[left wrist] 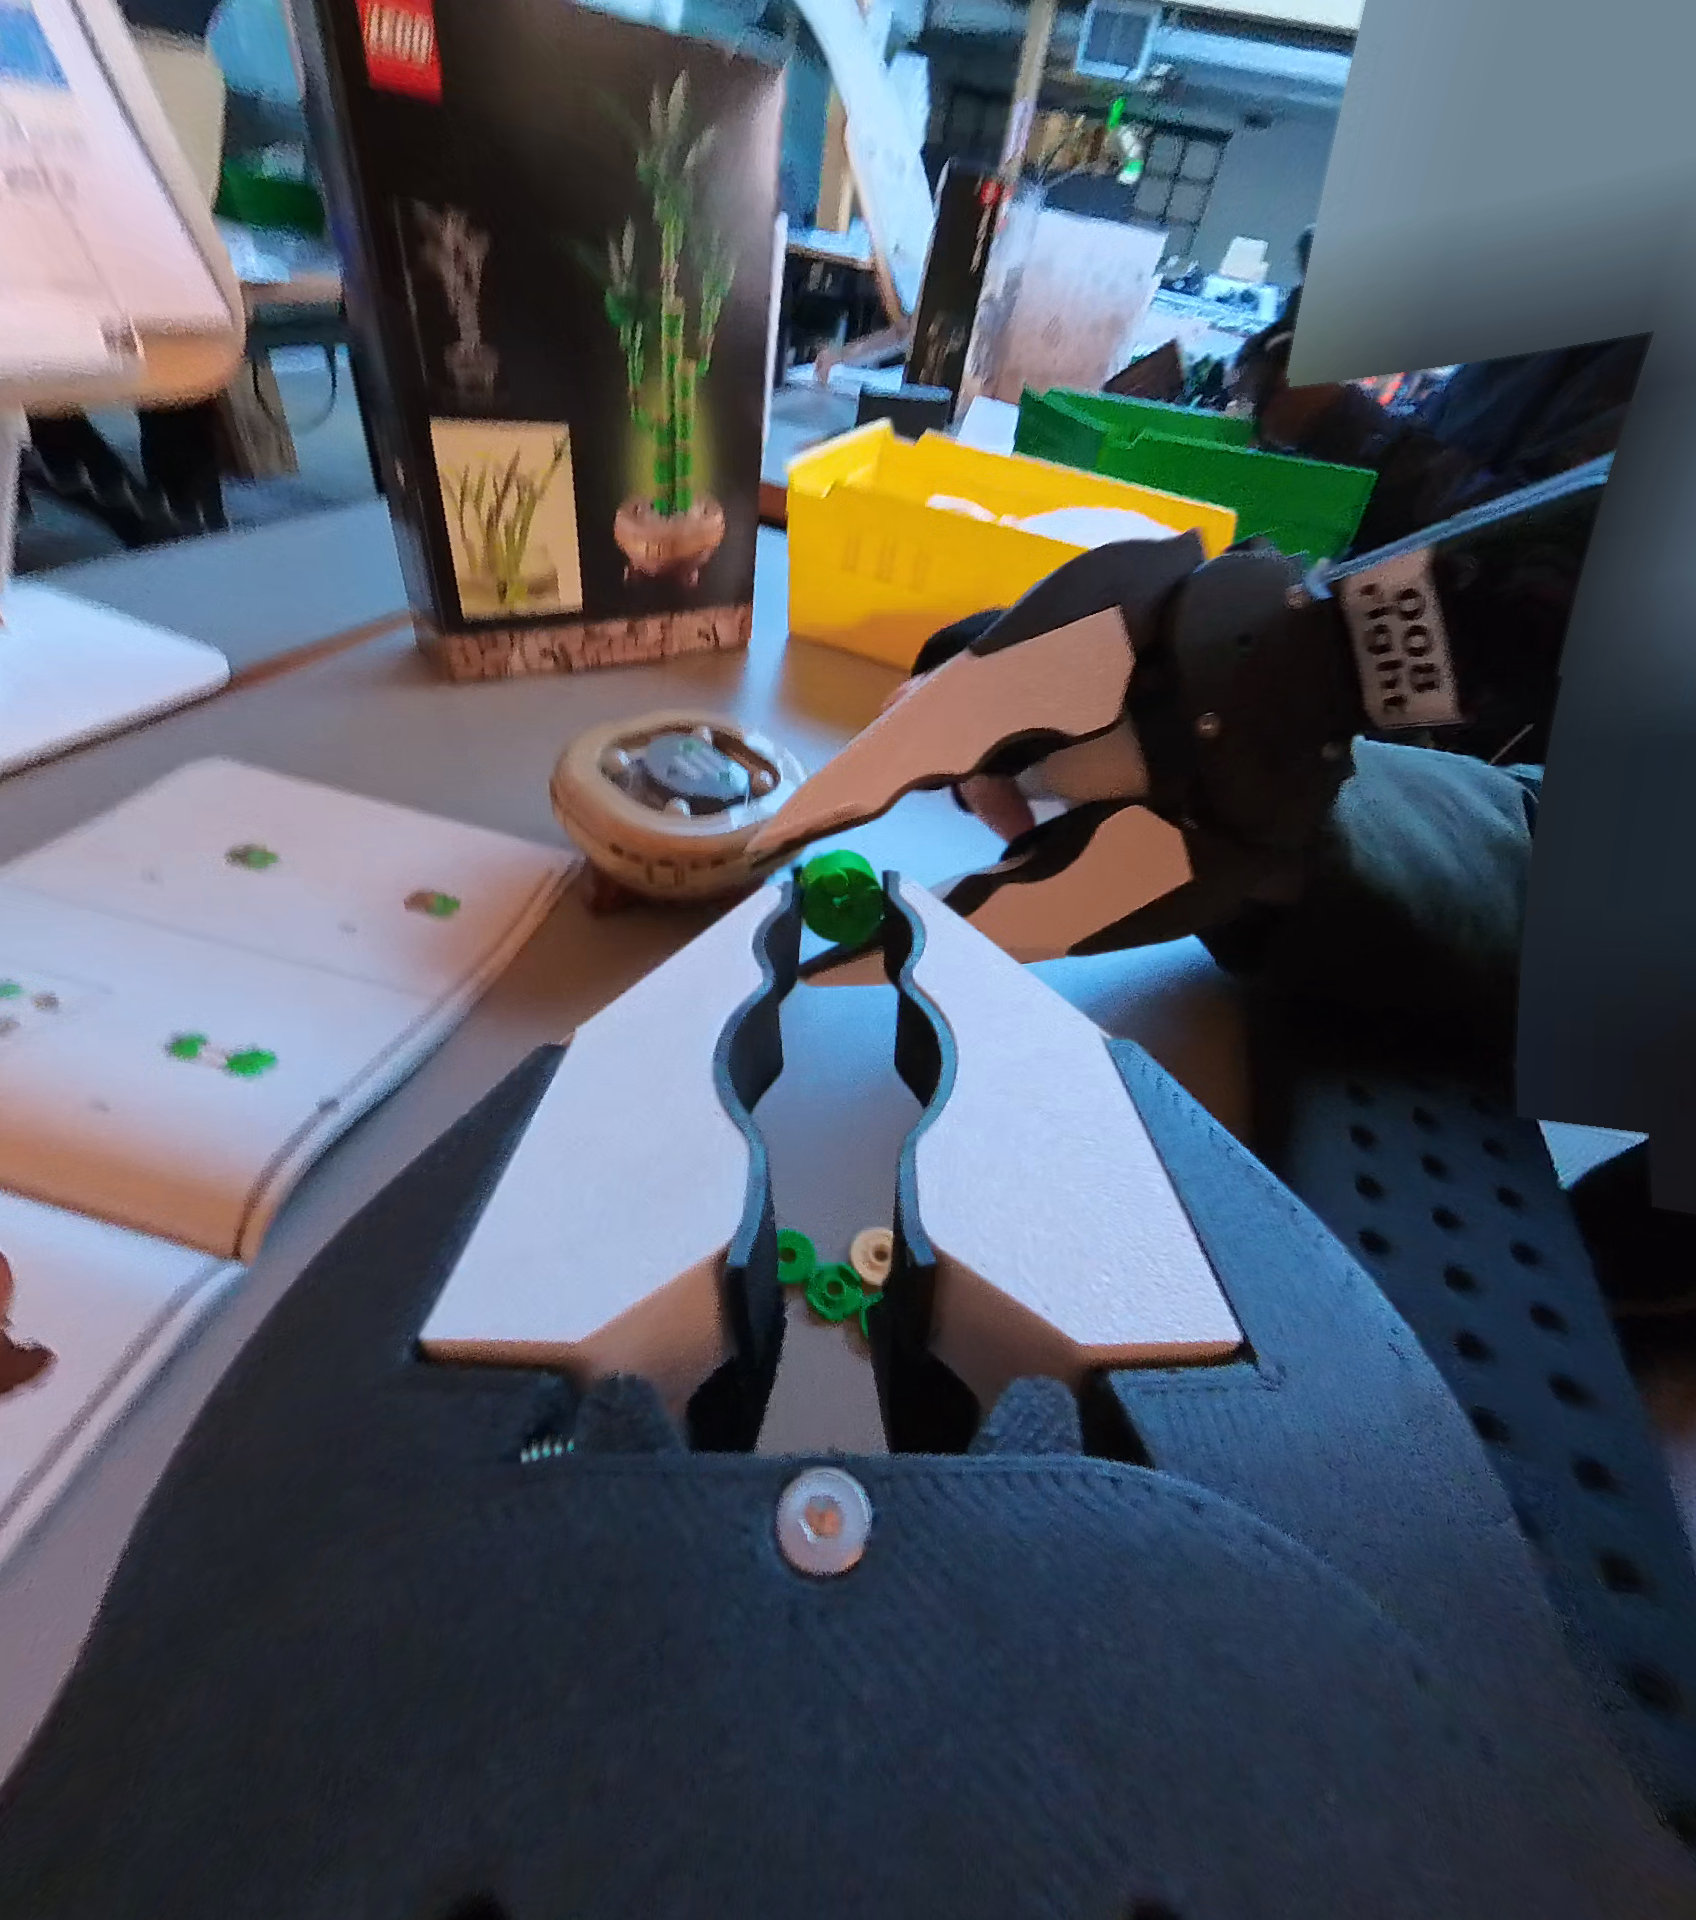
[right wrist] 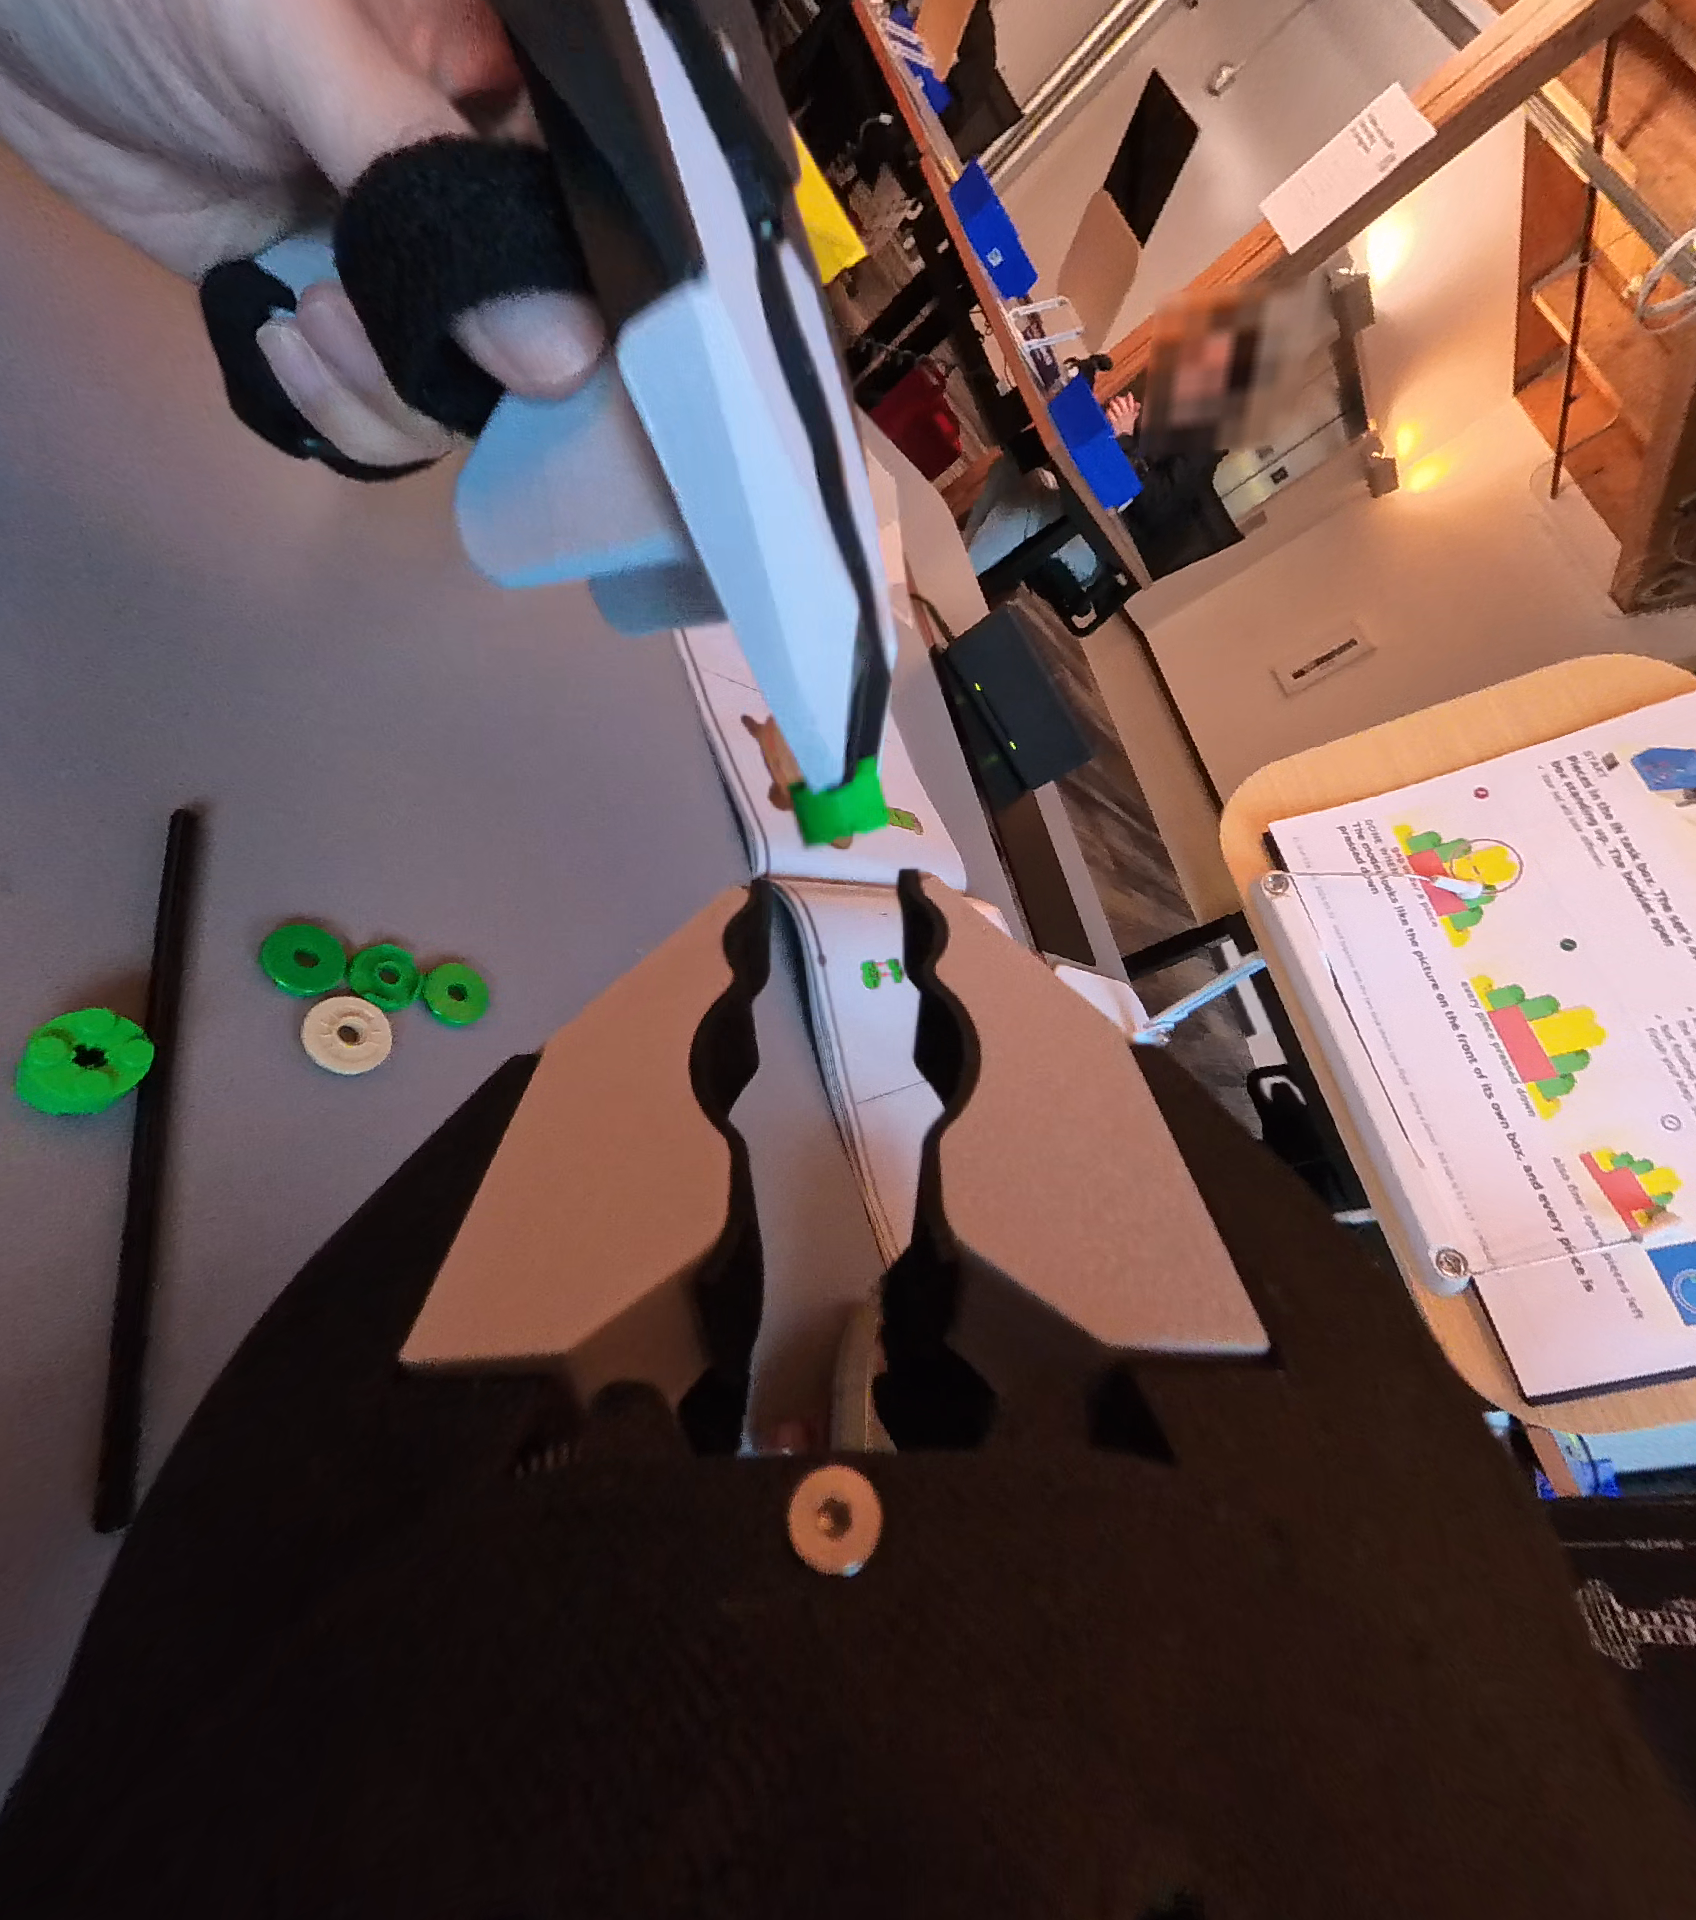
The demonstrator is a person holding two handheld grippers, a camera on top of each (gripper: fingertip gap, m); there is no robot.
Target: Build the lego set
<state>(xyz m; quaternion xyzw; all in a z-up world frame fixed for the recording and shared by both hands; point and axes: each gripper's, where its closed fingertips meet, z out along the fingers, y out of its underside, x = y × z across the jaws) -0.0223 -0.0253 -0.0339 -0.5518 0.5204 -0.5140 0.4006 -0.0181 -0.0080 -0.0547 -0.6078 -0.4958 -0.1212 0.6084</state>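
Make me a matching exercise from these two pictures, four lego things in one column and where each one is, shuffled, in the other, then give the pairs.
Things
1. green round brick
2. tan pot base
3. black rod
4. cream round plate

Places
A. lying flat on the table just below a row of three green round plates
B. gripped at the tips of the left tongs
C. standing on the table beyond the open booklet, by the right tongs
D. lying on the table beside a green flower-shaped piece

Pairs: 1-B, 2-C, 3-D, 4-A
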